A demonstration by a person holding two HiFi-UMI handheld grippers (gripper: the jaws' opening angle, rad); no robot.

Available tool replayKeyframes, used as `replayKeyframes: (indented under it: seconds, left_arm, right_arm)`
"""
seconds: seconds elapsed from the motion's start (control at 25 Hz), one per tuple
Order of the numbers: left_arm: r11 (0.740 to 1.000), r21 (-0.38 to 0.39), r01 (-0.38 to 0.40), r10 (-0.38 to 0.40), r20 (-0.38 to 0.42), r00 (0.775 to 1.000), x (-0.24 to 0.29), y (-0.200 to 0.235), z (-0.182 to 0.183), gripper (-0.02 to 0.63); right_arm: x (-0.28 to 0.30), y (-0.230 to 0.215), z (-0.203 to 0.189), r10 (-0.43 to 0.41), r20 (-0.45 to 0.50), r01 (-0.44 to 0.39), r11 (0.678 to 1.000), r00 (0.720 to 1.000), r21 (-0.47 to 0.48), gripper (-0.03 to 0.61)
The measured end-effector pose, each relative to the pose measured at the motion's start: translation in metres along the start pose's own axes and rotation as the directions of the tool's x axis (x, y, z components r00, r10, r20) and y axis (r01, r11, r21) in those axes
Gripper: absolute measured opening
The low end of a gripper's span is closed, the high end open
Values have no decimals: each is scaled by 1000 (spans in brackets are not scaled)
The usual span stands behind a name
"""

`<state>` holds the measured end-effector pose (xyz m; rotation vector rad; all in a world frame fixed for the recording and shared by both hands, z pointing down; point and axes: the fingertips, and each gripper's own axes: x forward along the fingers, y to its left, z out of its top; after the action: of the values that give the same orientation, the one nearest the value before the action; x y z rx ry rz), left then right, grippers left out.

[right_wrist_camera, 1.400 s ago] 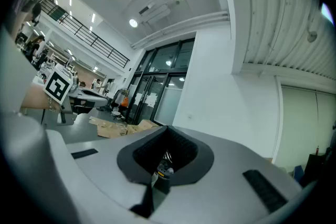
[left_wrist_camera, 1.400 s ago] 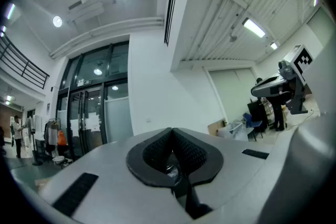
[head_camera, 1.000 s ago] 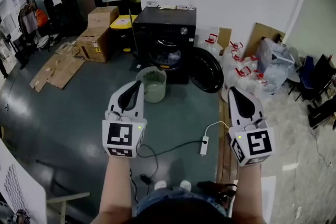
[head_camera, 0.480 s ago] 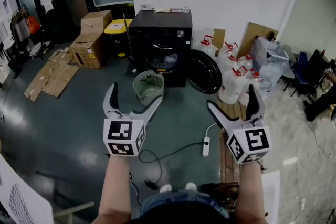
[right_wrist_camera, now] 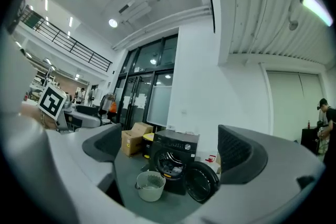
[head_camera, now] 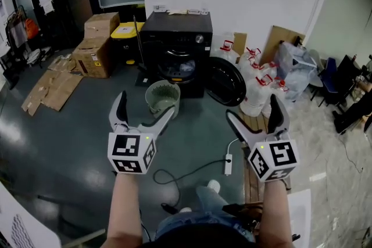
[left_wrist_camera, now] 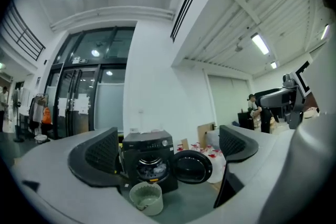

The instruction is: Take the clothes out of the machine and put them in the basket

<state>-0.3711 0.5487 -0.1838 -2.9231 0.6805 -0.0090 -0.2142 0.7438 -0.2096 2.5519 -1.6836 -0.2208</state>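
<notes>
A black washing machine (head_camera: 177, 38) stands against the far wall with its round door (head_camera: 225, 81) swung open to the right. Clothes (head_camera: 179, 69) show inside the drum. A pale green basket (head_camera: 162, 97) sits on the floor just in front of it. My left gripper (head_camera: 145, 104) and right gripper (head_camera: 251, 107) are held level, well short of the machine; both have just been opening and stand wide open, empty. The left gripper view frames the machine (left_wrist_camera: 149, 144) and basket (left_wrist_camera: 146, 198) between its fingers (left_wrist_camera: 97, 157). The right gripper view shows the machine (right_wrist_camera: 176, 149) and basket (right_wrist_camera: 149, 186) too.
Cardboard boxes (head_camera: 99, 43) and flattened cardboard (head_camera: 46, 87) lie left of the machine. White jugs (head_camera: 258, 87) crowd its right side. A power strip (head_camera: 226, 165) with cable lies on the floor ahead, beside a wooden board (head_camera: 251, 174). The person's foot (head_camera: 214, 186) shows below.
Both grippers went from shut to wide open. The person has walked closer to the machine, which now sits larger and lower in the head view, and one foot has stepped forward.
</notes>
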Motion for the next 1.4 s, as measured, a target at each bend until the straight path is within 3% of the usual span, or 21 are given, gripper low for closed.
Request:
replayKeyframes:
  seconds: [0.4,0.72,1.0,1.4]
  left_arm:
    - [996,67,-53,56,-51,997,70,17,-24,568]
    - [996,37,-86,89,-87,992,172,11,-34,568]
    - [990,62,-128,133,-103,986,259,7,-34,568]
    - [971,57,-233,238,-111,965,321,17,-42,568]
  right_arm:
    - [74,-49,-28,36,-30,-37,999,999,-13,560]
    - [157,-114,-58,92,-50,-93,996,994,-10,560]
    - [224,-175,-74,122,-59,-122,992,991,6,560]
    - [288,-219,-102,167,-91,-166,986,982,24,560]
